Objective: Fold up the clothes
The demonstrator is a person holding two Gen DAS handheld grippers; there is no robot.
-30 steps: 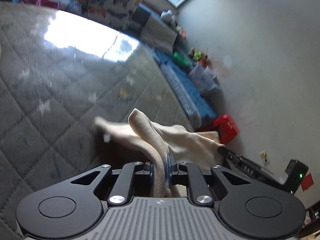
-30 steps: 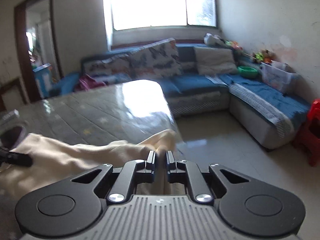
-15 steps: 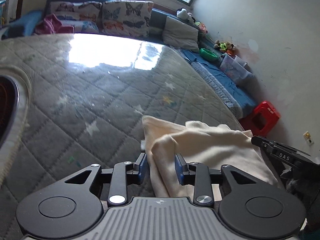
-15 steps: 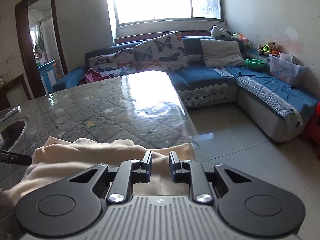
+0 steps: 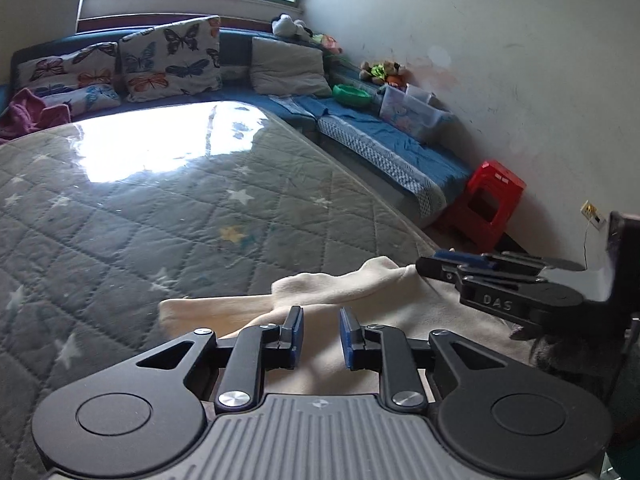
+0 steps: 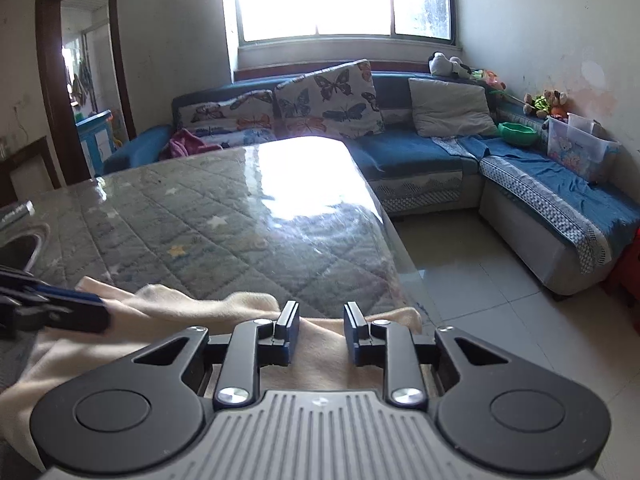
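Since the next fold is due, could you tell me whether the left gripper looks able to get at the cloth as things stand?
Probably yes: the left gripper is open right over the cloth, nothing lies between them, and the right gripper sits off to the side.

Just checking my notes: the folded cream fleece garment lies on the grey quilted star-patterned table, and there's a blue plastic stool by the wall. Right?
Not quite: the plastic stool by the wall is red, not blue, as the left wrist view shows. The folded cream fleece garment does lie on the grey quilted star-patterned table.
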